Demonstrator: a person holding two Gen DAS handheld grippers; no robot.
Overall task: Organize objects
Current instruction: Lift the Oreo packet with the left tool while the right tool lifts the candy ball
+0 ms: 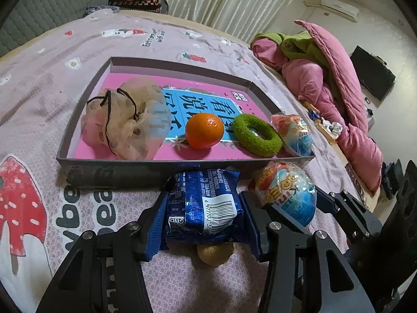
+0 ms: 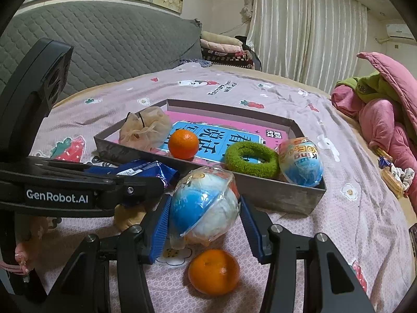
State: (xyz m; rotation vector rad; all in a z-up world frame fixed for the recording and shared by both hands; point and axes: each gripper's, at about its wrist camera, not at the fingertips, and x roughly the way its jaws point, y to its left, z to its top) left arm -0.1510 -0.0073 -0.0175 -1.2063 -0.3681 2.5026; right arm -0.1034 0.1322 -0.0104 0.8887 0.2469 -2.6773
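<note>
My left gripper (image 1: 204, 200) is shut on a blue snack packet (image 1: 206, 208), just in front of the grey tray's near wall (image 1: 117, 174). A tan round thing (image 1: 213, 257) lies on the bedspread beneath the packet. My right gripper (image 2: 205, 203) is shut on a foil-wrapped toy egg (image 2: 203, 208), held close beside the packet. Inside the tray, on a pink book, are a mesh pouch (image 1: 127, 125), an orange (image 1: 204, 130), a green fuzzy ring (image 1: 256, 135) and a second toy egg (image 1: 294, 135). Another orange (image 2: 213, 271) lies on the bed under the right gripper.
The tray sits on a lilac printed bedspread (image 1: 65, 52). A heap of pink and green quilts (image 1: 325, 86) lies at the right edge of the bed. A grey quilted headboard (image 2: 104, 44) and folded blankets (image 2: 224, 49) stand behind.
</note>
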